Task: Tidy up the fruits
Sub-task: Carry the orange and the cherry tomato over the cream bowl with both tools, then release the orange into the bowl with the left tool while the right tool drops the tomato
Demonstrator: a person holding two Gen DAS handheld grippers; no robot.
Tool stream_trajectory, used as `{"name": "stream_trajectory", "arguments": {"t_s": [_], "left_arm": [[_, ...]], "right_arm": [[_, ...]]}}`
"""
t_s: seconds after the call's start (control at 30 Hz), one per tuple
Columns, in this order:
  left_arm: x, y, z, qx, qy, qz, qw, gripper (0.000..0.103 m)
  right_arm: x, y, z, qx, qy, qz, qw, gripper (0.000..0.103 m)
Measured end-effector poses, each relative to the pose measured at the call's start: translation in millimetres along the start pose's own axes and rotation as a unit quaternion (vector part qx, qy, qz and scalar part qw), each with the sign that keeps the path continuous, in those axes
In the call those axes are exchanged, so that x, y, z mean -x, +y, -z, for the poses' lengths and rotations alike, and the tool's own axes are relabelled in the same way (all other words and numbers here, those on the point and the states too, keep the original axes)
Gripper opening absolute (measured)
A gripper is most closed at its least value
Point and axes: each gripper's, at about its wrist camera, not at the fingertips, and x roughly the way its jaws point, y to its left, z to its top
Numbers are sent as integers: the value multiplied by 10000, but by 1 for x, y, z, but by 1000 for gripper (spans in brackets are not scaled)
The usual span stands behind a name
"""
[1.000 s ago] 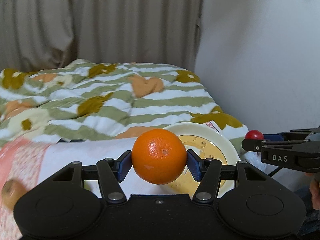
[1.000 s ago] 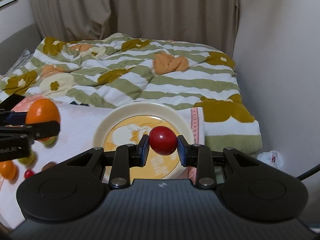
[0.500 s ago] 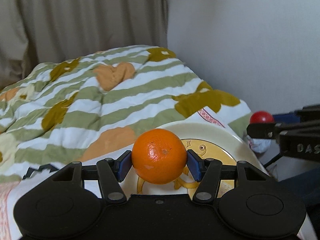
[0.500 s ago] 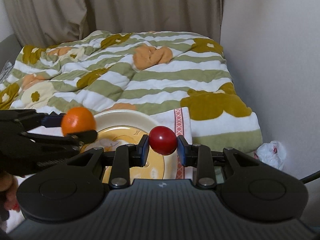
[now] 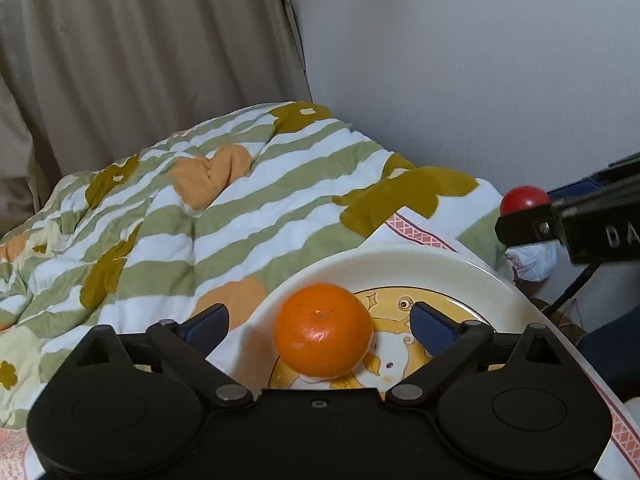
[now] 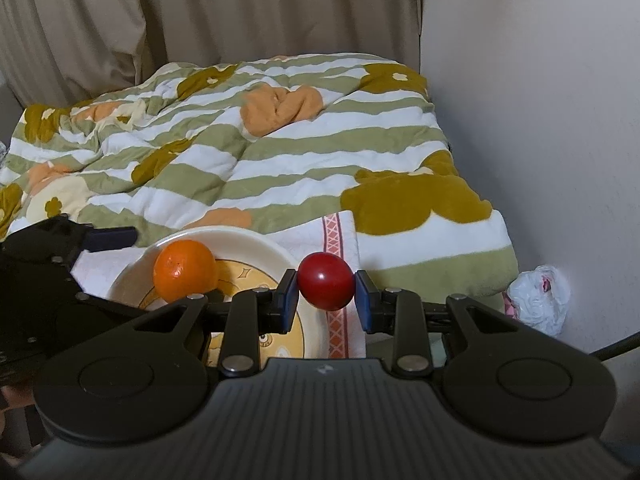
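An orange [image 5: 322,330] rests on the cream plate [image 5: 400,258] with a yellow cartoon centre. My left gripper [image 5: 320,322] is open, its blue pads apart on either side of the orange and not touching it. In the right wrist view the orange [image 6: 185,271] sits at the plate's [image 6: 256,240] left side, with the left gripper [image 6: 108,236] around it. My right gripper [image 6: 326,294] is shut on a small red fruit [image 6: 326,286] held above the plate's right edge. That red fruit [image 5: 524,199] shows at the right of the left wrist view.
The plate lies on a white cloth with a pink patterned border [image 6: 334,236] on a bed. A green-striped flowered quilt [image 6: 260,136] fills the bed behind. A wall [image 6: 540,100] is close on the right, with a white plastic bag [image 6: 538,298] at its foot. Curtains hang behind.
My left gripper moved over the plate, opened and released the orange, which now rests on the plate. My right gripper shifted right, still holding the red fruit.
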Motion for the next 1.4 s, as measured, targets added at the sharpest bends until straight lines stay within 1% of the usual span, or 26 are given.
{"name": "stream_trajectory", "arguments": {"t_s": [0.1,0.23,0.37,0.43,0.6,0.87,1.0,1.07,1.13,1.2,1.4], "left_arm": [[8,6,4,86,90,-46,9999,99],[23,22,9,458,205,-92,9987,100],[36,38,16,919,287,-115,9953,101],[44,44,19,1066,279,-165,9938,101],[59,51,24,1188,253,-299,9921,101],[68,57,38,1305,239,-306,9907,101],[69,57,42,1302,193,-295,9909,101],[71,58,43,1320,163,-319,9906,101],[73,57,44,1365,143,-324,9900,101],[77,57,46,1415,120,-324,9893,101],[95,52,46,1492,11,-432,9879,101]], "right_arm": [[2,-1,-2,58,-22,-19,10000,45],[0,4,-3,225,22,-114,9997,45],[-8,14,-3,419,88,-254,9988,45],[-14,22,-2,579,121,-325,9977,45],[-31,41,4,901,191,-513,9944,45],[-57,57,17,1262,263,-530,9902,45],[-61,61,23,1425,257,-600,9876,46],[-58,64,25,1543,165,-575,9862,56],[-52,66,29,1645,36,-514,9850,86],[-45,66,31,1653,-111,-491,9850,101],[-25,61,29,1513,-146,-553,9868,102]]}}
